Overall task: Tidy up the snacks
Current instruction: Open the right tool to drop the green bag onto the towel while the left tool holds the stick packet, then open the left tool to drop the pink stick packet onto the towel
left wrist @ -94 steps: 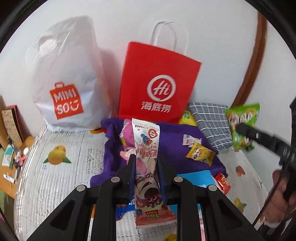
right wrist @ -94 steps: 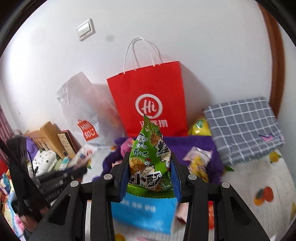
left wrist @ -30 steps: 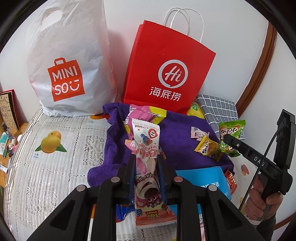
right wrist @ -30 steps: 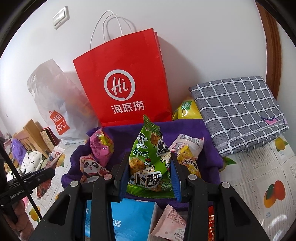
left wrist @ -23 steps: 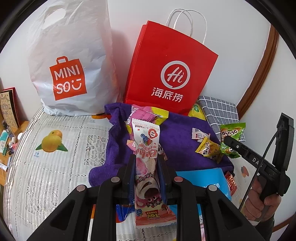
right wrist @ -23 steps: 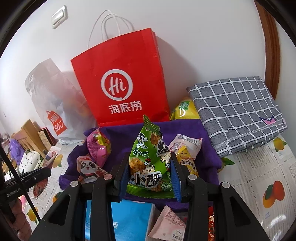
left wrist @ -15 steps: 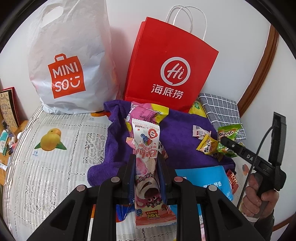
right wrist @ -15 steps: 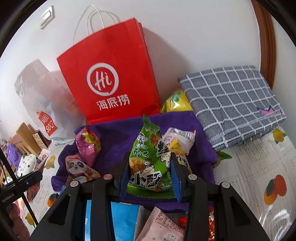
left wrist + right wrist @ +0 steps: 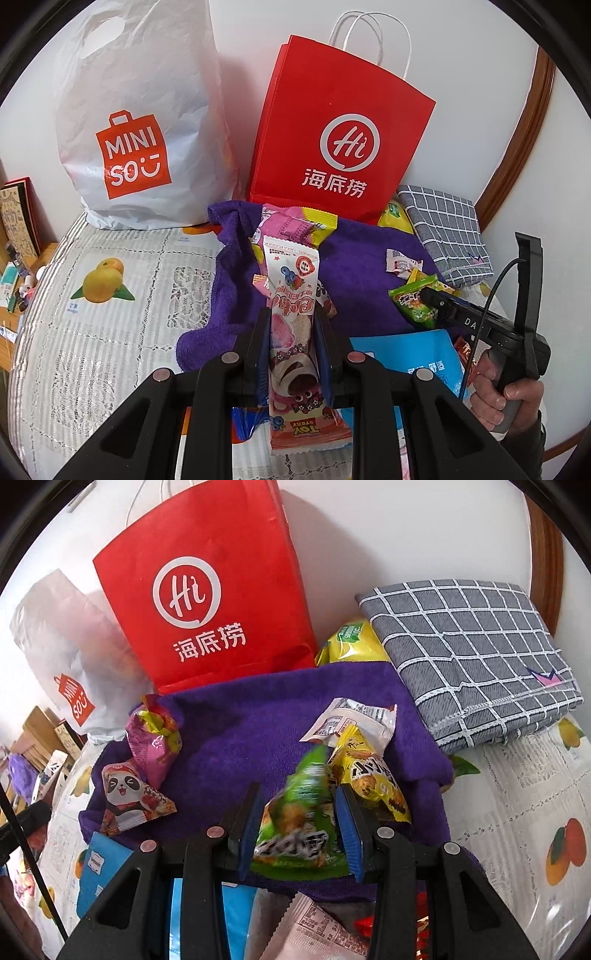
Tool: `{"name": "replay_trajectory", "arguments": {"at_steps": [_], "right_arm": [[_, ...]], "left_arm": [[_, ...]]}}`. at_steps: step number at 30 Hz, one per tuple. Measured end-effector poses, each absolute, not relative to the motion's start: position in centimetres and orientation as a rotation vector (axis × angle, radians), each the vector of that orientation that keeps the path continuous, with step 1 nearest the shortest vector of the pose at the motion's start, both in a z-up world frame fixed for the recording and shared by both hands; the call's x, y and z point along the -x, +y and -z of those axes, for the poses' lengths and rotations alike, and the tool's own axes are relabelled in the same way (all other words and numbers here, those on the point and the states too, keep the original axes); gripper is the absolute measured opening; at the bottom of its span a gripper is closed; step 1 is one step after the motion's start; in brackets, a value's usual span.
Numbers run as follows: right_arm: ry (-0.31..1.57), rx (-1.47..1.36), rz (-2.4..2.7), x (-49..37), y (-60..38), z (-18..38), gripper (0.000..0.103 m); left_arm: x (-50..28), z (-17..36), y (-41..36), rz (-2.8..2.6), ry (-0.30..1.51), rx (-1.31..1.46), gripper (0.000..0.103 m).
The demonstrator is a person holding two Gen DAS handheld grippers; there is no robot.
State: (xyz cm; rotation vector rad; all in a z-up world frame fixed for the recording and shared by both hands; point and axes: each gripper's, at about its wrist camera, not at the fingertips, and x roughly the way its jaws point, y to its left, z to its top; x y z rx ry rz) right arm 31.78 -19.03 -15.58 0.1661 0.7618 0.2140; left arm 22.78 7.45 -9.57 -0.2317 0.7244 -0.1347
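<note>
White wall is backing a red bag [image 9: 340,129] and a white bag [image 9: 136,122], both standing on the fruit-print cover [image 9: 96,314]. We are seeing the left gripper [image 9: 291,354] clamping a pink bar [image 9: 293,332] upright above the purple towel [image 9: 258,723]. Right gripper [image 9: 299,834] is standing slightly parted; the blurred green packet [image 9: 299,812] is tilting between its pads, over the towel beside a yellow packet [image 9: 373,779].

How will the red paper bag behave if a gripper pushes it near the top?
The red paper bag stands tall on a narrow base, leaning against the wall, so it probably tips or slides sideways. Its creased paper sides likely dent easily. Contents are not visible, so weight is uncertain.
</note>
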Motion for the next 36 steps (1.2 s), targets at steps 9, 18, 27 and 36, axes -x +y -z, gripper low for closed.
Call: {"name": "replay_trajectory", "arguments": {"at_steps": [9,18,27,36], "right_arm": [[0.707,-0.152,-0.218,-30.2,-19.1,13.5,0.051],[0.625,-0.094,-0.199,-27.6,-19.4,10.7,0.053],[0.623,-0.117,-0.192,-27.2,-20.3,10.5,0.053],[0.646,-0.193,-0.215,-27.6,-21.5,10.8,0.053]], "left_arm": [[-23.1,9.9,7.5,0.133,0.739,0.234,0.021],[-24.5,9.0,7.0,0.155,0.763,0.266,0.021],[-30.0,8.9,2.6,0.189,0.816,0.299,0.021],[-33.3,12.6,1.8,0.139,0.922,0.307,0.022]]}}
